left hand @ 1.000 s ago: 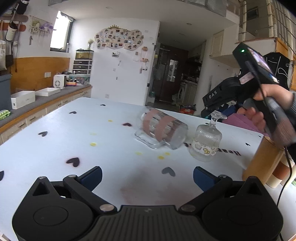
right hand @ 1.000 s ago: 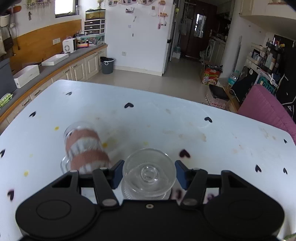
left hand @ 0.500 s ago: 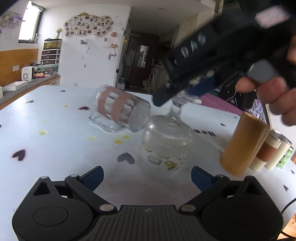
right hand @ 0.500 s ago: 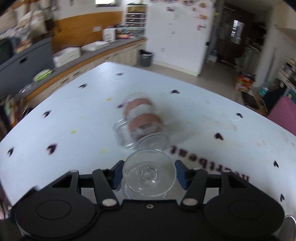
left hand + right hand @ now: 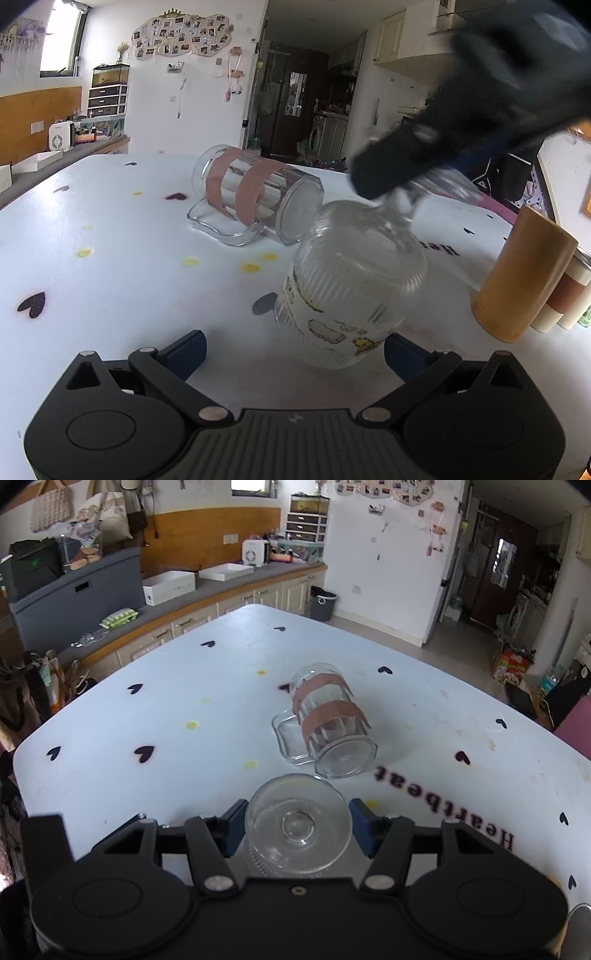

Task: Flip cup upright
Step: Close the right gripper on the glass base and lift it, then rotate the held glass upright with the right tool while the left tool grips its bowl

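Observation:
A ribbed stemmed glass cup (image 5: 351, 284) is upside down and tilted, lifted off the white table (image 5: 110, 266). My right gripper (image 5: 297, 825) is shut on its round foot (image 5: 298, 825); in the left wrist view that gripper is the dark blurred shape (image 5: 461, 122) over the stem. My left gripper (image 5: 293, 350) is open just in front of the cup's bowl, with a finger on each side and not touching it. A glass mug with pink tape bands (image 5: 255, 195) lies on its side behind; it also shows in the right wrist view (image 5: 327, 720).
A tall yellow cylinder (image 5: 524, 273) and cans (image 5: 565, 295) stand at the table's right edge. Heart and dot stickers and the word "Heartbeat" (image 5: 443, 808) mark the table. A counter with boxes (image 5: 170, 585) runs along the left wall.
My right gripper has lifted the stemmed cup off the table and tilted it, swinging it toward my left gripper. My left gripper has moved up close to the cup's bowl.

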The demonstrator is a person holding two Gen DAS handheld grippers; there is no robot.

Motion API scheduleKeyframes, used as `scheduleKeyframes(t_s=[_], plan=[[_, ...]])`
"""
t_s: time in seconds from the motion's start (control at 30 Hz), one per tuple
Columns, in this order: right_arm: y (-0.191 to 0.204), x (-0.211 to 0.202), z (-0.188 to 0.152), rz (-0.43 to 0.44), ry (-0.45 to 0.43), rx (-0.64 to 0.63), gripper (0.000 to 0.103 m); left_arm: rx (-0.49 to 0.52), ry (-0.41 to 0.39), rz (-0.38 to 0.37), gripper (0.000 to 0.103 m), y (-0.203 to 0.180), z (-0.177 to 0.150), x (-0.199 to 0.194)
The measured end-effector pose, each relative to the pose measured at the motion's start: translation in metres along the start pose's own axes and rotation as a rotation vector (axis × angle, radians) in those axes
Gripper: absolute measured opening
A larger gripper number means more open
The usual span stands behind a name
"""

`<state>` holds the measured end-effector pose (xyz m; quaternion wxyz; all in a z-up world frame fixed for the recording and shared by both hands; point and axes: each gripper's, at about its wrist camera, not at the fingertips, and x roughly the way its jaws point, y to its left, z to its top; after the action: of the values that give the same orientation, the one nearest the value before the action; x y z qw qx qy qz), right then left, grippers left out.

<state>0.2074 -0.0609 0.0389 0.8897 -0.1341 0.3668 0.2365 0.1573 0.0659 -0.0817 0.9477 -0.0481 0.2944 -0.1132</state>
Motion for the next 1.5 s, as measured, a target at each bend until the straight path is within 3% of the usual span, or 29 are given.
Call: scheduleKeyframes(t_s=[0.27, 0.47, 0.6, 0.67, 0.73, 0.9, 1.07, 1.23, 1.37, 1.5], plan=[[0.01, -0.026, -0.042, 0.038, -0.055, -0.07, 0.06, 0.071, 0.015, 0.056, 0.102, 0.008, -0.006, -0.008], [0.007, -0.029, -0.073, 0.065, -0.063, -0.037, 0.06, 0.1, 0.019, 0.114, 0.101, 0.023, -0.015, -0.026], [0.0, -0.021, -0.086, 0.049, -0.058, 0.002, 0.06, -0.004, -0.005, 0.114, 0.099, 0.048, -0.017, -0.043], [0.0, -0.013, -0.092, 0.027, -0.04, 0.006, 0.06, -0.119, -0.045, 0.111, 0.095, 0.062, -0.015, -0.053], [0.002, -0.006, -0.098, 0.01, -0.018, 0.001, 0.06, -0.216, -0.061, 0.063, 0.093, 0.073, -0.011, -0.059], [0.011, 0.005, -0.113, -0.023, 0.021, -0.032, 0.06, -0.316, -0.046, -0.077, 0.087, 0.074, -0.001, -0.058], [0.022, 0.003, -0.124, -0.065, 0.009, -0.109, 0.06, -0.479, 0.054, -0.283, 0.077, 0.075, 0.004, -0.037], [0.023, 0.001, -0.127, -0.067, 0.005, -0.132, 0.06, -0.651, 0.155, -0.428, 0.077, 0.072, 0.001, -0.009], [0.024, 0.0, -0.128, -0.074, 0.001, -0.155, 0.06, -0.722, 0.208, -0.454, 0.077, 0.066, 0.0, 0.007], [0.026, -0.001, -0.129, -0.079, -0.002, -0.194, 0.06, -0.729, 0.229, -0.421, 0.078, 0.065, 0.005, 0.01]])
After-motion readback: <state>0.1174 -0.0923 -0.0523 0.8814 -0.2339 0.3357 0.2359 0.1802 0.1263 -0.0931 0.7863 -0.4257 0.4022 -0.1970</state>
